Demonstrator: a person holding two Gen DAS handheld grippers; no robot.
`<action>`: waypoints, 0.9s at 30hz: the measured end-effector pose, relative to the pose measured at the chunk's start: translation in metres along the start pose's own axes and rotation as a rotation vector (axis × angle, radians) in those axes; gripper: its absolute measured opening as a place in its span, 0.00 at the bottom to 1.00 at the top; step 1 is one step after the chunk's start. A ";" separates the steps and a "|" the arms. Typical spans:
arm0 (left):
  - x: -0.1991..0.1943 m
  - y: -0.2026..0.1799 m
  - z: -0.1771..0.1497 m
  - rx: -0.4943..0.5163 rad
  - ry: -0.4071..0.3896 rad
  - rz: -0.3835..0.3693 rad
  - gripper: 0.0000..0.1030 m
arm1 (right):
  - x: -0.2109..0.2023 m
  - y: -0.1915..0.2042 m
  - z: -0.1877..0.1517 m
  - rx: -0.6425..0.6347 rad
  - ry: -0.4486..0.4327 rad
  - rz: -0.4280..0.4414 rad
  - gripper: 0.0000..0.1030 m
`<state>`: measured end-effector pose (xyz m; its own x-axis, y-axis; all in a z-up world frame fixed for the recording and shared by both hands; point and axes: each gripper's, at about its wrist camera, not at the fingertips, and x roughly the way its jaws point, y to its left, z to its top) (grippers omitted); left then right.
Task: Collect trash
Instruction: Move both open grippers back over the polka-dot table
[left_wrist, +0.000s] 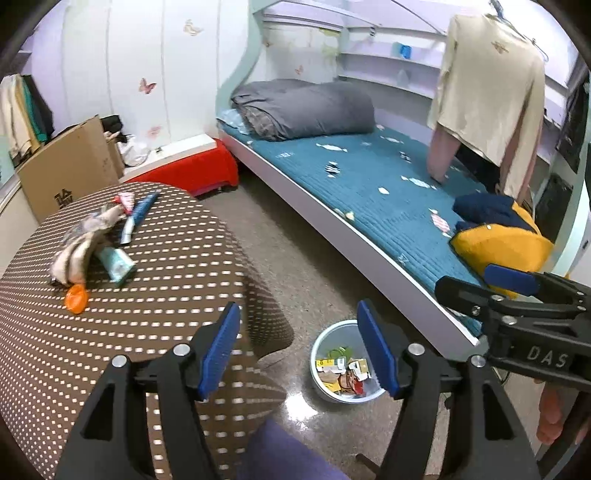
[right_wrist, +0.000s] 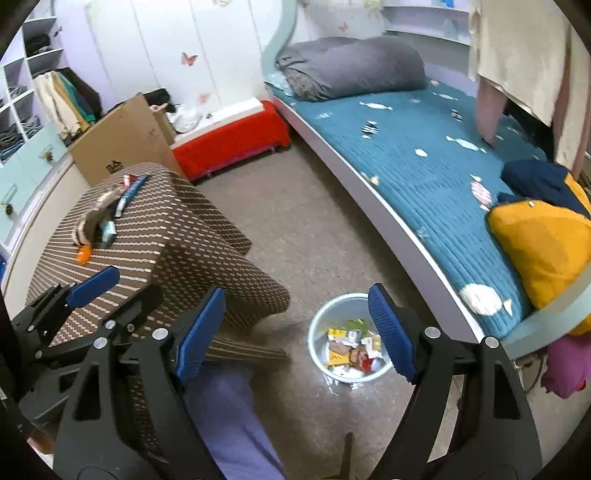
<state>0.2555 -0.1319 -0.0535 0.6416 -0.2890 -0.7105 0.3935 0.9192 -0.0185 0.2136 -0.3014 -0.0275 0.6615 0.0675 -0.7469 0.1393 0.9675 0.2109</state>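
1. Both grippers hung above the floor of a small bedroom. In the left wrist view, the left gripper (left_wrist: 299, 350) stood with its blue pads well apart and nothing between them; the right gripper (left_wrist: 476, 291) reached in from the right edge, its jaws partly out of frame.
2. In the right wrist view, the right gripper (right_wrist: 299, 339) also gaped wide and held nothing, with the left gripper (right_wrist: 122, 291) at lower left over the table.
3. A white waste bin (left_wrist: 321, 373) stood on the floor at lower centre of both views, holding yellow and white wrappers and scraps. The right pad of each gripper crossed its rim.
4. On the brown dotted table (left_wrist: 147, 295), at left, trash remained: a crumpled cloth-like wad (left_wrist: 79, 247), a pale green tube (left_wrist: 116, 264), a blue tube (left_wrist: 138, 214) and an orange scrap (left_wrist: 75, 299) near the edge.
5. Around stood a blue-covered bed (left_wrist: 369, 188) with a grey rolled quilt (left_wrist: 306, 110), a yellow cushion (left_wrist: 498, 247), a hanging cream garment (left_wrist: 487, 92), a red box (left_wrist: 207, 170) and a cardboard carton (left_wrist: 70, 170).
6. A purple-clad leg (right_wrist: 229, 424) showed at bottom centre.
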 end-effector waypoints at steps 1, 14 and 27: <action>-0.003 0.008 -0.001 -0.013 -0.002 0.005 0.64 | 0.000 0.006 0.003 -0.007 -0.002 0.012 0.77; -0.027 0.093 -0.004 -0.148 -0.008 0.111 0.68 | 0.018 0.090 0.023 -0.120 0.018 0.114 0.79; -0.047 0.203 -0.023 -0.301 0.008 0.256 0.72 | 0.070 0.198 0.037 -0.236 0.111 0.236 0.79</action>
<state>0.2899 0.0750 -0.0403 0.6881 -0.0387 -0.7246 0.0097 0.9990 -0.0441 0.3146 -0.1142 -0.0152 0.5694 0.3093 -0.7617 -0.1901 0.9509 0.2441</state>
